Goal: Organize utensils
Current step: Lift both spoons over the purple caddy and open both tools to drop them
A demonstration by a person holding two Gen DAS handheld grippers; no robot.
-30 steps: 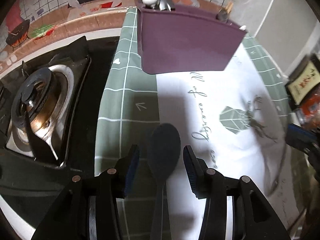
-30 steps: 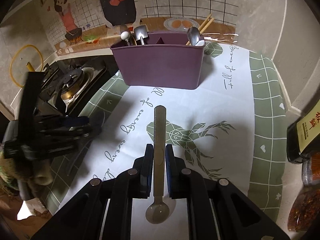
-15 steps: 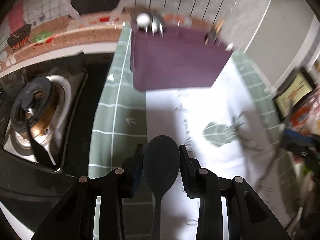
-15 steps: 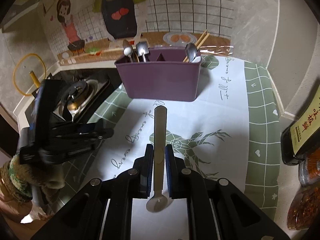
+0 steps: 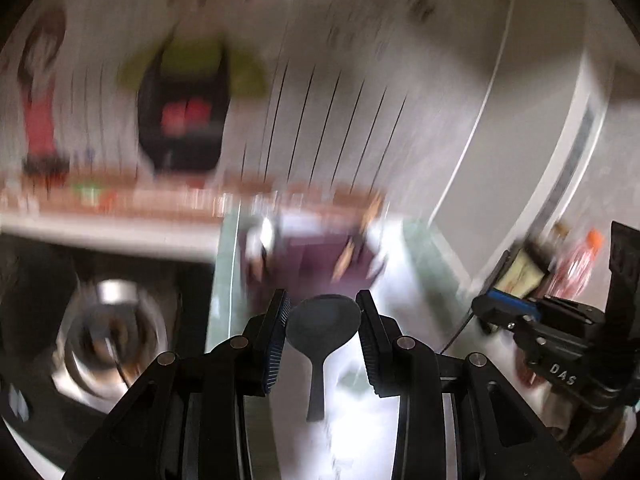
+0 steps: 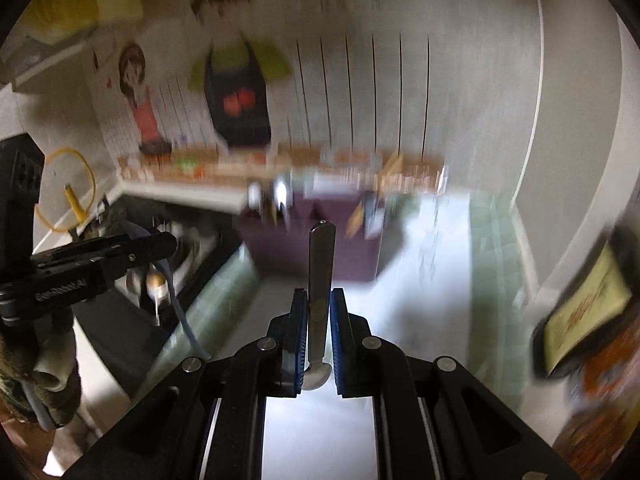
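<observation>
My left gripper (image 5: 322,312) is shut on the bowl of a dark spoon (image 5: 322,326), whose handle hangs down toward the camera. My right gripper (image 6: 319,312) is shut on the flat handle of a pale metal spoon (image 6: 321,264), handle end pointing away, bowl near the camera. Both are lifted above the mat. The purple utensil caddy (image 5: 316,264) (image 6: 312,256) stands ahead on the mat, blurred, with several utensils sticking out of it. The right gripper shows at the right edge of the left wrist view, the left gripper at the left of the right wrist view.
A gas stove burner (image 5: 116,332) lies left of the green and white mat (image 6: 432,292). Bottles and jars (image 6: 588,320) stand at the right by the wall. A tiled wall with cartoon stickers (image 6: 236,92) rises behind the counter.
Both grippers have risen with their spoons and tilted up, so the caddy looks smaller and lower. The left jaws closed on the dark spoon's bowl. The views now blur.
</observation>
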